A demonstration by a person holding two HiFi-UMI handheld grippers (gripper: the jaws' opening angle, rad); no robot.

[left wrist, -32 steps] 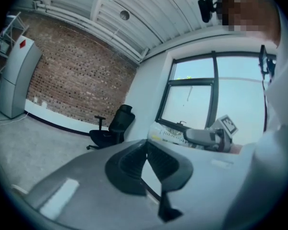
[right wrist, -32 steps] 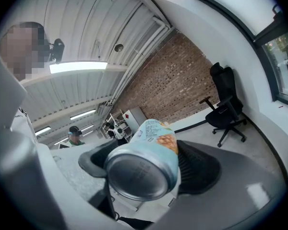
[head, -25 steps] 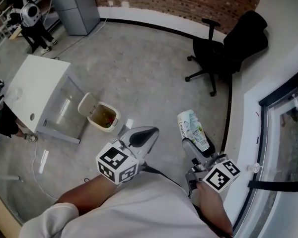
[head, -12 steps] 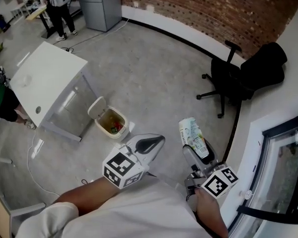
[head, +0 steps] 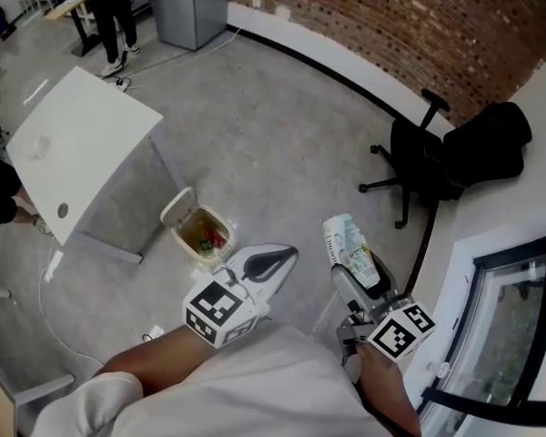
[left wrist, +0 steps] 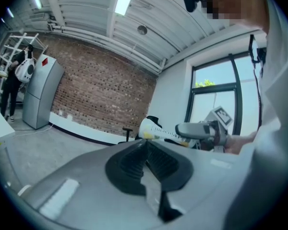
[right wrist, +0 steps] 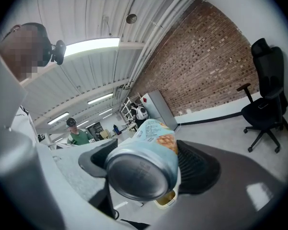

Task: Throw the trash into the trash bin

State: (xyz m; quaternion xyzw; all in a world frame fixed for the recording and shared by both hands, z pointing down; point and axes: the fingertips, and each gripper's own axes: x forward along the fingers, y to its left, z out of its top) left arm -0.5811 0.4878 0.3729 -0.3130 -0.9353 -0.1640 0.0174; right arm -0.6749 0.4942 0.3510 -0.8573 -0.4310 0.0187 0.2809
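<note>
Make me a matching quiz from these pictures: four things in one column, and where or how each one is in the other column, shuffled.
Things:
1. snack can
2. trash bin
3. office chair
4. left gripper

States:
A. beside the brick wall
B. jaws together, nothing held
C. on the floor, lid open
D. clamped in the right gripper

Pairs: 1-D, 2-C, 3-A, 4-B.
</note>
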